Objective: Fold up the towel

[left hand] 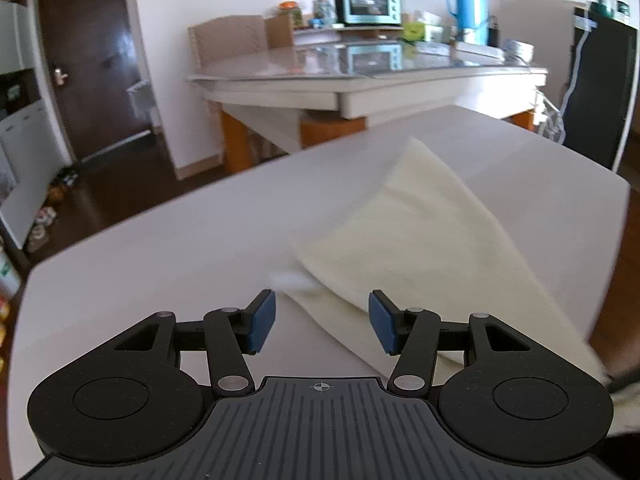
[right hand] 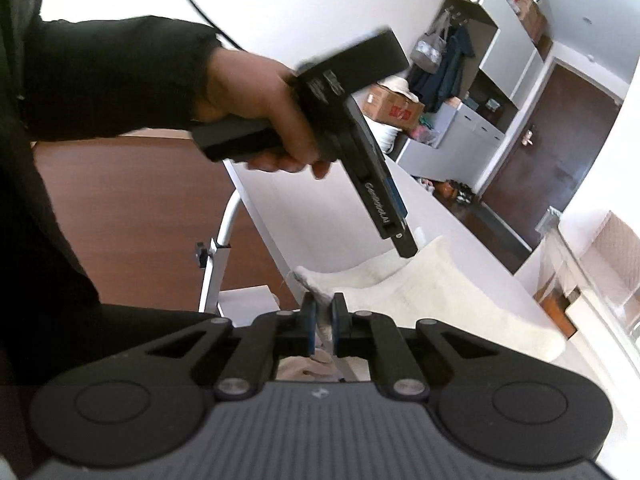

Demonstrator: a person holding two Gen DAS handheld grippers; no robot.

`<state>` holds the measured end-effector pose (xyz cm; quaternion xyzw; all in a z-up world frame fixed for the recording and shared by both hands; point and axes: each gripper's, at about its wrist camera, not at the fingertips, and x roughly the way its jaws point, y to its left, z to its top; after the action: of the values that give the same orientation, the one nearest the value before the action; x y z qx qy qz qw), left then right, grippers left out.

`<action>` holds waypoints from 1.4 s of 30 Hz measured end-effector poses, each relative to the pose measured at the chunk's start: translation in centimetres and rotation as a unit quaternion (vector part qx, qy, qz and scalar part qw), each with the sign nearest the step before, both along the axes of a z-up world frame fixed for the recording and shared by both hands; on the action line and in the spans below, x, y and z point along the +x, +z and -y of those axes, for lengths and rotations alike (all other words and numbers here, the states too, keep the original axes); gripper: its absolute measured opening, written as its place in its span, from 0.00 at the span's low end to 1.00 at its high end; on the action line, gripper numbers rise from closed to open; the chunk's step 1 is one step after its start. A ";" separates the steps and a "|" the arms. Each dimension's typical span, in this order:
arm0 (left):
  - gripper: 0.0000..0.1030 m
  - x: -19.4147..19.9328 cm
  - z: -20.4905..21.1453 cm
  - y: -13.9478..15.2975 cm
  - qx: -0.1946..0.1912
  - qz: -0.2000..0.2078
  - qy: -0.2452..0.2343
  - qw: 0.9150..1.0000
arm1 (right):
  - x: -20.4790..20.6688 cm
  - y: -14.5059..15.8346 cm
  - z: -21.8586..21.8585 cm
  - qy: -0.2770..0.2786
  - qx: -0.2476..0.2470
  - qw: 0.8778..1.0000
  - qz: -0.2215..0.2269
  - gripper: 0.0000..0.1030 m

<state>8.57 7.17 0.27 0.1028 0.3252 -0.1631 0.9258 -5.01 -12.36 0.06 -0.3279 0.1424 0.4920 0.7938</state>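
Towel lies rumpled on the white table, one edge lifted, no finished fold showing (early stage, I judge). Right gripper pinched on its near corner; left gripper half open, holding nothing.

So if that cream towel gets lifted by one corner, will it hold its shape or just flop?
Probably flop: the towel already sags in soft curves on the white table. It looks thin, so likely light. The right gripper is shut on its corner, and the fuzzy weave should resist slipping. The left gripper is open.
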 end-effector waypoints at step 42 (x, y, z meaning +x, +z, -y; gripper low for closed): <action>0.61 3.4 -2.3 1.6 -0.004 0.010 -0.010 1.000 | 27.6 3.1 13.9 -0.194 0.175 0.936 -0.237 0.08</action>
<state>11.95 9.45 1.85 0.1035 0.3141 -0.1723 0.9279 22.58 -26.25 3.18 -0.0238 0.2986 0.4090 0.8619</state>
